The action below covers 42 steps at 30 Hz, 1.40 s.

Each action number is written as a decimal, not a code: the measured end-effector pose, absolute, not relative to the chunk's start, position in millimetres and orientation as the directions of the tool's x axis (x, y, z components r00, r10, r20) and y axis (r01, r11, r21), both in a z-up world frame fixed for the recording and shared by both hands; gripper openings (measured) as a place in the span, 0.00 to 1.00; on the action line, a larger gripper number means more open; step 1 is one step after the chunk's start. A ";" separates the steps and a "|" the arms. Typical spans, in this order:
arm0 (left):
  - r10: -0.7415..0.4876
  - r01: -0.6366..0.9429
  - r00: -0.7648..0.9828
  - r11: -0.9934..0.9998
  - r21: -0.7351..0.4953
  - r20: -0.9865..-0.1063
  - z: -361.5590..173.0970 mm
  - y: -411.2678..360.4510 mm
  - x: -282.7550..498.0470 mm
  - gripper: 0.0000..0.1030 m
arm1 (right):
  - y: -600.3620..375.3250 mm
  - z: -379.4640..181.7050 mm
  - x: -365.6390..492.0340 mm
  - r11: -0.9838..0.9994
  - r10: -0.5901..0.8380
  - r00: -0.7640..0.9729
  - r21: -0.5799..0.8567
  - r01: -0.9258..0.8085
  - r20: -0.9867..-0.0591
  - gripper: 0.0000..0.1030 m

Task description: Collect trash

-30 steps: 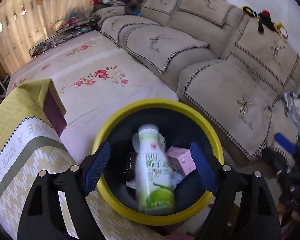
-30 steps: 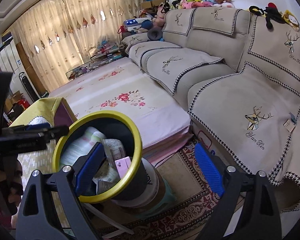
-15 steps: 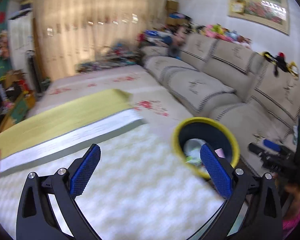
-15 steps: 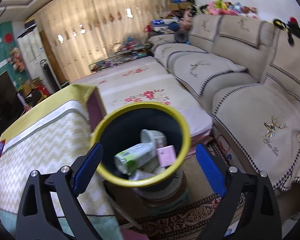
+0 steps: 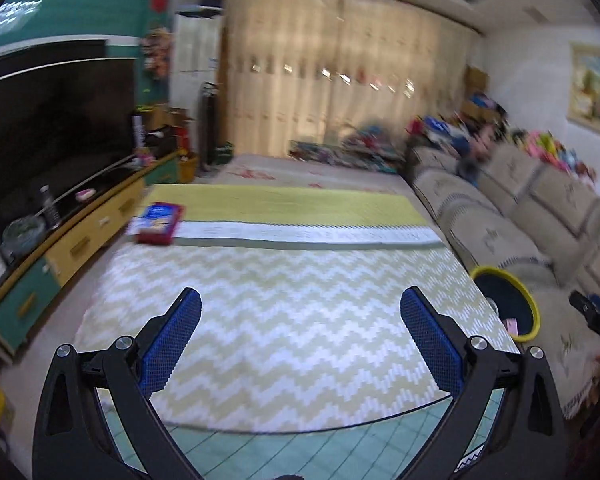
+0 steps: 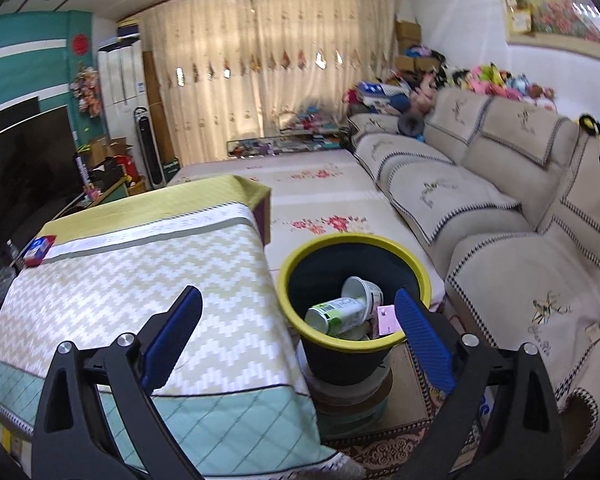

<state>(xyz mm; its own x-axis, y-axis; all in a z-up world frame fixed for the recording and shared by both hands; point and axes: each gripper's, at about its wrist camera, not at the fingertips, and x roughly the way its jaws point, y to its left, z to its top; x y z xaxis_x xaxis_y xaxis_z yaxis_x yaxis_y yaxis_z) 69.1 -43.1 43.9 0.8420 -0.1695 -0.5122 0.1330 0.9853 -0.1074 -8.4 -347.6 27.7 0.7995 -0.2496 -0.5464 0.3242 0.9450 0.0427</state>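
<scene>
Left gripper (image 5: pixel 300 312) empty, wide; red packet (image 5: pixel 158 224) on table (image 5: pixel 300 292)

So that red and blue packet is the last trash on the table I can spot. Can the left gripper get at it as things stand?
Probably yes: the left gripper is open and empty, and only bare tablecloth lies between it and the packet at the far left corner.

Both wrist views angled down over the table (image 5: pixel 300 320); shared — yellow-rimmed bin (image 6: pixel 356 344), sofa (image 6: pixel 500 208).

Woven matt tablecloth (image 6: pixel 132 280); glossy plastic bin (image 6: pixel 356 364); fingers (image 5: pixel 172 340) w/ ribbed blue pads; cloth sofa covers (image 6: pixel 500 240).
</scene>
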 end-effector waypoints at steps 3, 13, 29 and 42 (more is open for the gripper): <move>-0.151 0.107 0.862 0.987 -0.119 -0.483 46.8 -32.6 47.7 0.95 | -335.6 37.2 -21.1 0.951 -0.245 0.814 0.032 0.307 -0.527 0.90; -0.175 0.150 0.902 0.984 -0.094 -0.394 70.0 -38.0 -8.3 0.95 | -312.5 53.8 -53.9 0.962 -0.209 0.852 0.056 0.268 -0.479 0.92; -0.165 0.142 0.900 0.986 -0.087 -0.402 74.1 -46.0 -17.6 0.95 | -312.9 53.8 -56.8 0.964 -0.183 0.859 0.086 0.253 -0.479 0.92; -0.171 0.144 0.896 0.985 -0.096 -0.409 75.8 -45.1 -17.4 0.95 | -311.3 54.4 -56.4 0.965 -0.174 0.862 0.090 0.245 -0.477 0.92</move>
